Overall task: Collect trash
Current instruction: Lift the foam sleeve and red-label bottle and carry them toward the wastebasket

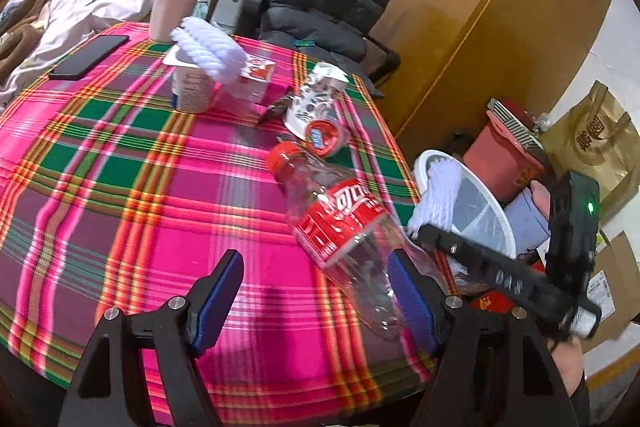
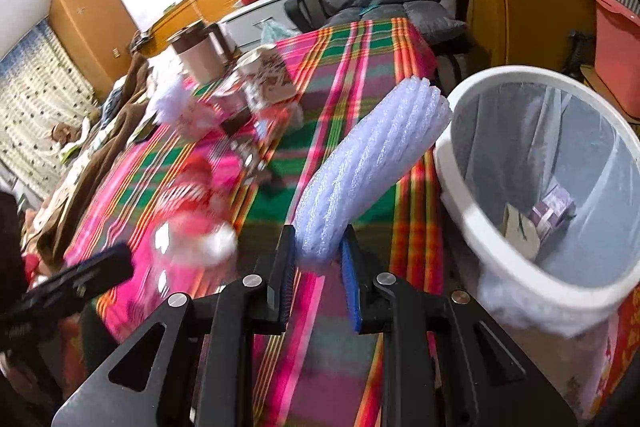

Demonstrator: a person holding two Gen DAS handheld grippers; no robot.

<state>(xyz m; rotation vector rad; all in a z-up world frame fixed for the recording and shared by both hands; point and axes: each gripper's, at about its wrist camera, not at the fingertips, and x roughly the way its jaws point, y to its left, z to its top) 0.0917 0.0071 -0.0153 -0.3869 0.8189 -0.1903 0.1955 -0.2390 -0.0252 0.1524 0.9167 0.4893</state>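
My right gripper (image 2: 318, 259) is shut on a white foam net sleeve (image 2: 372, 159) and holds it above the table edge, just left of a white trash bin (image 2: 452, 163); the sleeve (image 1: 436, 199) and bin (image 1: 506, 223) also show in the left wrist view. My left gripper (image 1: 316, 291) is open above the plaid table (image 1: 120, 187). An empty clear bottle (image 1: 340, 223) with a red label and cap lies beside its right finger (image 1: 408, 299). Further back lie a printed paper cup (image 1: 316, 99), a red-lidded tub (image 1: 324, 137), a yogurt cup (image 1: 192, 91) and another foam sleeve (image 1: 212, 47).
A black phone (image 1: 90, 57) and a tall tumbler (image 1: 176, 7) sit at the table's far side. A black chair (image 1: 320, 7), a wooden wardrobe (image 1: 500, 27), a red bucket (image 1: 504, 163) and a paper bag (image 1: 596, 143) stand beyond. The bin holds some trash (image 2: 552, 215).
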